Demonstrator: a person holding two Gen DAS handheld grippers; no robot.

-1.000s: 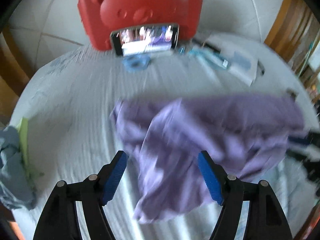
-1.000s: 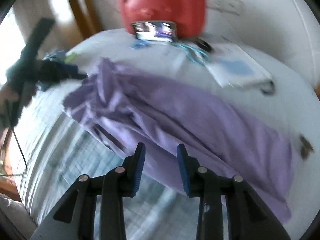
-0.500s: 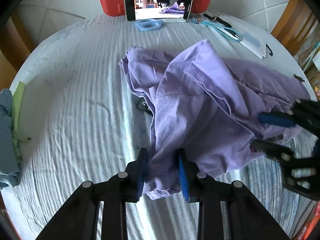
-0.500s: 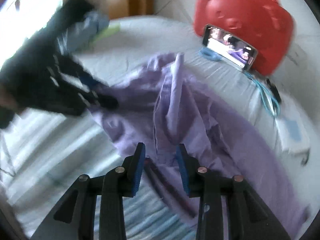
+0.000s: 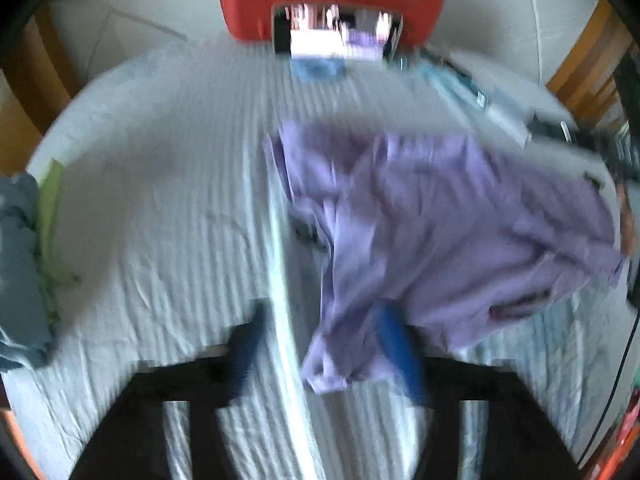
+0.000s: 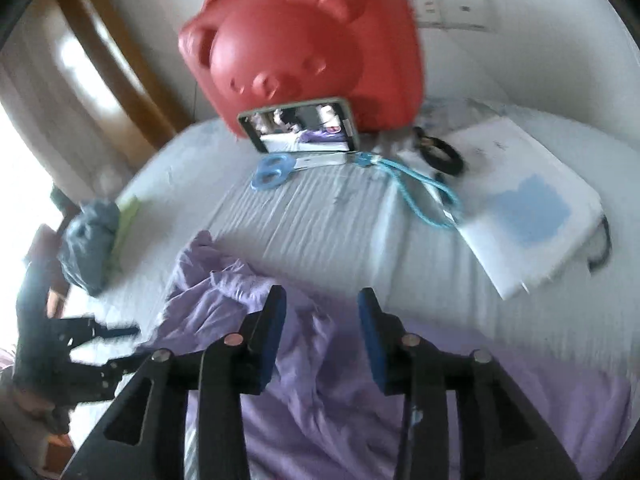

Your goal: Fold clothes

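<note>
left hand-held gripper (image 5: 326, 354) jaws just opened wide, purple shirt (image 5: 448, 232) hem between them, right hand-held gripper (image 6: 322, 330) just opened partway above shirt, one shirt, one phone (image 6: 298, 125) beyond it

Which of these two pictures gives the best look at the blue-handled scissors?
The right wrist view. There the scissors lie sharp and whole on the white cloth, just in front of the phone propped against the red bag. In the left wrist view they are only a blurred blue smear below the phone.
</note>
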